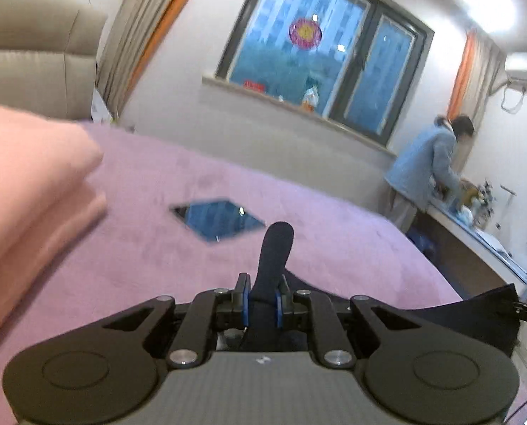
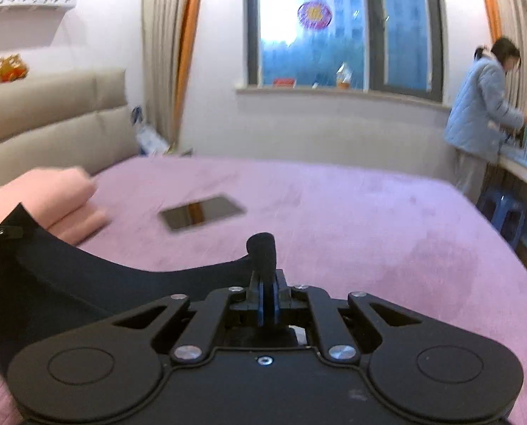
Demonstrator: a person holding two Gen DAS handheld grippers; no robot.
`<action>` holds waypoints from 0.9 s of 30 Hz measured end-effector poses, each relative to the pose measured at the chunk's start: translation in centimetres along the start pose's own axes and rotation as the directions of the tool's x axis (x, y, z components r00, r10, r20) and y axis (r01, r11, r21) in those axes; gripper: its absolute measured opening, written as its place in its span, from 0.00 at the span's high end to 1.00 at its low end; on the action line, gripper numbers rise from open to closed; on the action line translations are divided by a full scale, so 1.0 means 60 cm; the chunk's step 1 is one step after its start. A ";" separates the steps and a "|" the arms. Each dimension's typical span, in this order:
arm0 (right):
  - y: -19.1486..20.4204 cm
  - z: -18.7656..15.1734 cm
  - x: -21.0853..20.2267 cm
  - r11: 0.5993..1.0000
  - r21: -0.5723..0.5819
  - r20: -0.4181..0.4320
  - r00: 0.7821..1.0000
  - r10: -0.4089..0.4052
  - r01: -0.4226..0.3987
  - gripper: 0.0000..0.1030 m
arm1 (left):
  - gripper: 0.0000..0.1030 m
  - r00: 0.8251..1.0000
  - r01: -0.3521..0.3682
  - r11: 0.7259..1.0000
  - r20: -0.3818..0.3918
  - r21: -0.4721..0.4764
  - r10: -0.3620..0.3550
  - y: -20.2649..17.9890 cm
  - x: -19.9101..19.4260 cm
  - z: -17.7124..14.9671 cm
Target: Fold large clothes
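Observation:
A dark navy garment (image 1: 274, 255) hangs lifted above the pink bed cover (image 1: 334, 226). My left gripper (image 1: 262, 295) is shut on one bunched corner of it, which sticks up between the blue pads. The cloth stretches right to my other gripper's tip at the frame edge. In the right wrist view my right gripper (image 2: 267, 292) is shut on the opposite corner of the dark garment (image 2: 86, 276), whose edge sags in a curve away to the left, above the bed cover (image 2: 369, 230).
A folded pink blanket (image 1: 26, 191) (image 2: 61, 194) lies on the left of the bed. A phone (image 1: 219, 219) (image 2: 201, 211) rests screen up in the middle. A person (image 1: 429, 163) (image 2: 482, 120) stands at a counter on the right, beside a blue stool (image 2: 504, 212).

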State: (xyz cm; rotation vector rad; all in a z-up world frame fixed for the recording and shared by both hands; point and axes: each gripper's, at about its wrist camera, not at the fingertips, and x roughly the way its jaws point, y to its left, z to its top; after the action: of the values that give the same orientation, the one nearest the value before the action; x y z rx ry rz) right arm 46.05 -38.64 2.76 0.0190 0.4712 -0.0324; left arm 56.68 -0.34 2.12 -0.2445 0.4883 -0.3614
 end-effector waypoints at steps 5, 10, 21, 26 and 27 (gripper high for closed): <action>-0.011 -0.078 0.217 0.998 0.031 -0.228 0.973 -0.040 0.048 0.93 | 0.84 0.973 -0.144 0.989 -0.186 -0.030 0.136 0.053 0.191 -0.063; -0.011 -0.177 0.312 0.991 0.032 -0.387 0.915 -0.109 0.131 0.63 | 0.57 0.914 -0.259 0.946 -0.268 0.194 0.305 0.057 0.287 -0.157; 0.093 -0.087 0.159 1.000 0.017 -0.211 0.977 -0.010 0.014 0.48 | 0.53 0.926 -0.320 0.838 -0.042 0.442 0.375 -0.055 0.154 -0.111; 0.197 -0.153 0.210 0.992 -0.082 -0.309 0.949 0.061 -0.091 1.00 | 0.55 0.962 -0.090 0.919 -0.206 0.383 0.180 -0.100 0.226 -0.163; 0.193 -0.170 0.225 0.994 -0.086 -0.344 0.939 0.031 -0.064 1.00 | 0.54 0.957 -0.096 0.917 -0.218 0.387 0.193 -0.090 0.248 -0.179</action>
State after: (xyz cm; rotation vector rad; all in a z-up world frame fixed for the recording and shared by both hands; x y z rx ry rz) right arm 53.86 -27.18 -12.31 -0.0592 0.8207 0.0418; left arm 62.07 -12.61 -11.50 0.2124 0.6729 -0.3334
